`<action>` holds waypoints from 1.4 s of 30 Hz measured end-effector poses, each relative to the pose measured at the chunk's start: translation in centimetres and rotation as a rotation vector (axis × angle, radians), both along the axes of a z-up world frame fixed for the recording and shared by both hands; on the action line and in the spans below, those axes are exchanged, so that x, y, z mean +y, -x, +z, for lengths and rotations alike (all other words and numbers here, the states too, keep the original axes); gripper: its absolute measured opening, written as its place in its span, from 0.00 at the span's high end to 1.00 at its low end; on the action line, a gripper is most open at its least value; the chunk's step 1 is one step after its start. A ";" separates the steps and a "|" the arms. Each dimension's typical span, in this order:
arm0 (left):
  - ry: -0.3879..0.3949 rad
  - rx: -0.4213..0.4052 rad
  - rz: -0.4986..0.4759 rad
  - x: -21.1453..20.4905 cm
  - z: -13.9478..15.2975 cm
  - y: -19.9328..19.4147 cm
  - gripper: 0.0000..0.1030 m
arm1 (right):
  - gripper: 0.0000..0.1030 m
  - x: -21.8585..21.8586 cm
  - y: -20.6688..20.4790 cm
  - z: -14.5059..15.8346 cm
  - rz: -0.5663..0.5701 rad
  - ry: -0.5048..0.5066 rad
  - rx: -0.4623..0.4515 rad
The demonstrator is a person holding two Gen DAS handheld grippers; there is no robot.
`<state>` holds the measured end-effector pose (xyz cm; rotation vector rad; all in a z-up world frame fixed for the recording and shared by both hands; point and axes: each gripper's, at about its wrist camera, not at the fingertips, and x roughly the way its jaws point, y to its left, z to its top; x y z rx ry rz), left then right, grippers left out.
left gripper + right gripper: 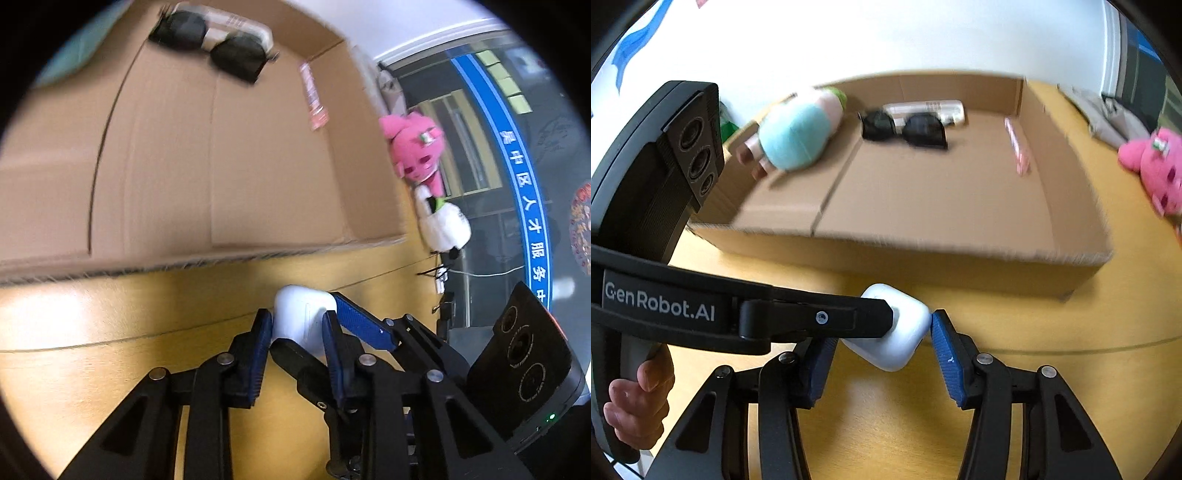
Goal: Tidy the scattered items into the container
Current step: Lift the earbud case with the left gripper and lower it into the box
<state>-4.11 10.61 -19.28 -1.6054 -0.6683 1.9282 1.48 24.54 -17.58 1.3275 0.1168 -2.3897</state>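
White earbud case (303,318) pinched in left gripper (297,326) jaws, tilted, long axis slanting toward box (1071,236); right gripper (877,341) jaws wide around it.

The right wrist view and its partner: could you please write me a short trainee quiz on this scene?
1. True or false: the sunglasses lie inside the cardboard box.
2. Which one clamps the white earbud case? A the left hand-held gripper; B the right one; C neither.
3. Fill in: the pink plush toy lies ___ the box.
Key: 1 true; 2 A; 3 outside.
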 end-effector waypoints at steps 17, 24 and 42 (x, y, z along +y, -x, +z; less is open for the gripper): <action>0.063 0.259 0.064 -5.5 11.1 10.1 0.74 | 0.46 -6.3 9.5 10.4 0.131 0.047 0.249; 0.088 0.139 0.073 -7.4 4.8 14.3 0.74 | 0.46 -8.8 14.5 5.0 0.189 0.011 0.128; 0.142 -0.090 0.121 -7.2 -5.3 16.5 0.73 | 0.45 -9.7 20.1 -4.9 0.265 -0.071 -0.253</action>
